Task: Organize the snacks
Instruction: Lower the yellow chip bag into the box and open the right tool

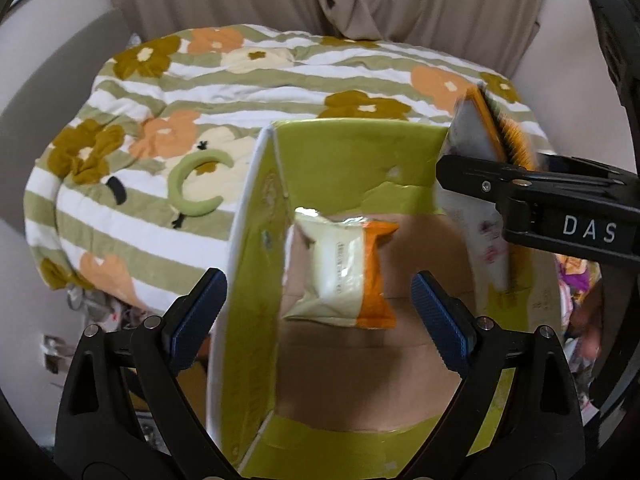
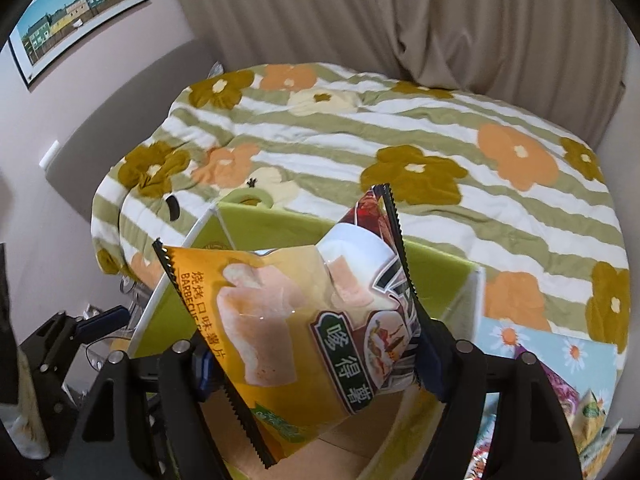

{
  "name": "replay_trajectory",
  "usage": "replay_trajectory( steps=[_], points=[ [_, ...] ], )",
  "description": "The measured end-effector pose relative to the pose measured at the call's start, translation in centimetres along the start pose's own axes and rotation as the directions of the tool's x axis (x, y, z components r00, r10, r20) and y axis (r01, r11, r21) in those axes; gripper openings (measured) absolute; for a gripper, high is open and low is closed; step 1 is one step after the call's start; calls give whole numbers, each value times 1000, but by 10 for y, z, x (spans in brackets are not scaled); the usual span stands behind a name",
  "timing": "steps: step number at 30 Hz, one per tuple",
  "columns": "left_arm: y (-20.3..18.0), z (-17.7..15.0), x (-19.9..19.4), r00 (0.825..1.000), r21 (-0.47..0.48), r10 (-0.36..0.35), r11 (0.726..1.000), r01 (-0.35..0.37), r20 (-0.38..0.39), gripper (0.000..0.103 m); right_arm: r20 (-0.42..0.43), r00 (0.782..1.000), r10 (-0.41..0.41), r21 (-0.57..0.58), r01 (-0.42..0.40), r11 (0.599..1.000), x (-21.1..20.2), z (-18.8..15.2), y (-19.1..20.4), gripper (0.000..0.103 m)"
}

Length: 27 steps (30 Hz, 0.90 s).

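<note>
A green cardboard box [image 1: 352, 152] with a brown floor stands open in front of the bed. A white and orange snack packet [image 1: 344, 270] lies inside it. My left gripper [image 1: 318, 320] is open and empty, hovering over that packet. My right gripper [image 2: 316, 356] is shut on a yellow barbecue chips bag [image 2: 288, 320] and holds it above the box's [image 2: 280, 228] right side. The same bag [image 1: 486, 148] and right gripper [image 1: 508, 184] show at the right of the left wrist view.
A bed with a green striped floral quilt [image 2: 400, 148] lies behind the box. More snack bags [image 2: 568, 396] lie to the box's right. Curtains [image 2: 400, 20] hang at the back. A framed picture [image 2: 76, 12] is on the left wall.
</note>
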State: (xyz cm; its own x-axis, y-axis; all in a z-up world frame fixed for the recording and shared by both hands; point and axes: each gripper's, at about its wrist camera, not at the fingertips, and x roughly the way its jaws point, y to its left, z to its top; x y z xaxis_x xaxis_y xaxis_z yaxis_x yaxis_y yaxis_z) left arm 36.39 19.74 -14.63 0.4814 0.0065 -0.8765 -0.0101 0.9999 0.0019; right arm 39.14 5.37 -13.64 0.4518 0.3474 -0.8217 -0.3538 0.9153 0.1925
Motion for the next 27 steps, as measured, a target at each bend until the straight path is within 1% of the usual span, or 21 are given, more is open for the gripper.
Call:
replay_trajectory(
  steps=[1,3,5,8,11,13,19,24,27],
  points=[
    [2,-2,1,1000,-1,16,1000,-16,-2,93,-4,1000,8,7,-8,1000,5,0,-1,90],
    [5,-5,1,1000,-10,29,1000,-30,-5,93,5,1000,7,18,-7,1000,9,-3,-2,103],
    [7,-8,1,999,-19,36,999,-36,-9,93,14,1000,-4,23,4,1000,10,-7,-4,103],
    [10,-12,-1,999,-30,27,999,-28,-17,93,4,1000,-18,27,18,999,6,-13,-6,103],
    [14,-13,-11,1000,-50,-8,999,8,7,93,5,1000,-22,25,22,999,-4,-17,-7,103],
    [14,-14,-21,999,-50,-17,999,19,28,93,21,999,-37,22,36,999,-16,-19,-6,103],
    [8,-16,-54,996,-7,-12,1000,12,90,93,79,993,-85,10,84,996,-60,-25,3,103],
    [-3,-21,-85,989,46,-38,998,32,146,93,154,981,-115,27,112,993,-101,-41,10,103],
    [-13,-29,-101,982,83,-89,994,76,167,93,193,971,-143,58,134,989,-128,-55,13,103]
  ],
)
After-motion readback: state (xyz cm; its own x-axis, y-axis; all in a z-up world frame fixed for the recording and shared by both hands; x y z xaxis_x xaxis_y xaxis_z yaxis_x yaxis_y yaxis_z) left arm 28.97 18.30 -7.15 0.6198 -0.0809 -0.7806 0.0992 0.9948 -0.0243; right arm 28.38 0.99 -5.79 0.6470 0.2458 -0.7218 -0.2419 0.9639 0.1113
